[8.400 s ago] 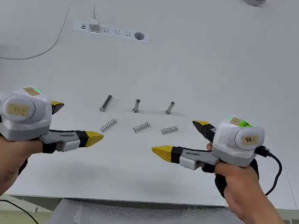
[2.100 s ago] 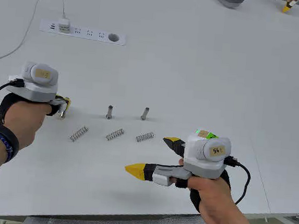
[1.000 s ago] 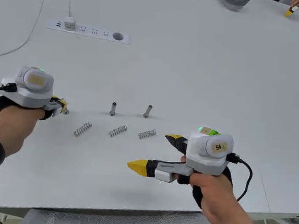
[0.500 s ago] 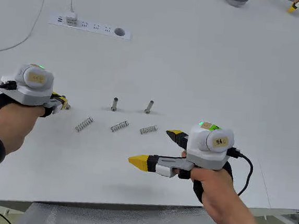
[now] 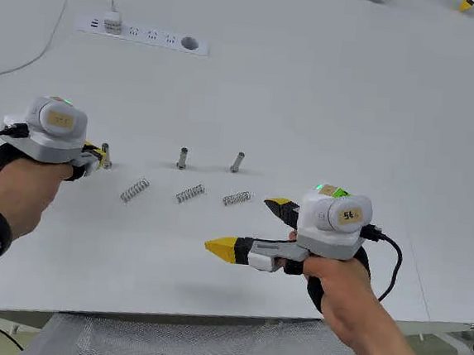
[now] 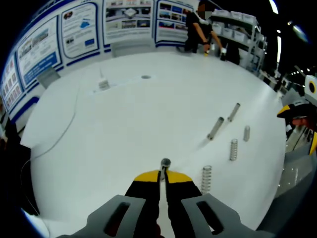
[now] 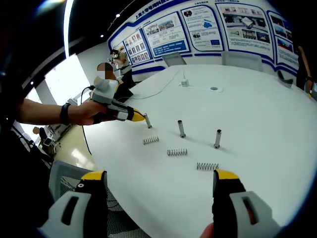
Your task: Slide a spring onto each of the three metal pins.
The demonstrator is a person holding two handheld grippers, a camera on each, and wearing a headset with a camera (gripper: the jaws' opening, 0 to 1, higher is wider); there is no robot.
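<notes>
Pin [image 6: 165,163] shifted left, clamped in left gripper [image 6: 160,174].

On the white table [image 5: 326,110] we find coiled wire springs in a row: left spring [image 5: 135,189], middle spring [image 5: 190,192], right spring [image 5: 236,198]. Behind the latter two stand the short metal middle pin [image 5: 182,157] and right pin [image 5: 237,162]. The third pin [image 5: 105,155] sits left of them, pinched between the left gripper [image 5: 97,159] fingers. The right gripper [image 5: 245,225] hangs before the right spring. The white power strip [image 5: 141,35] lies far behind, left.

A lab or showroom: wide white workbench [image 5: 328,86], information posters [image 7: 208,27] along the walls, stocked shelving [image 6: 242,27].
</notes>
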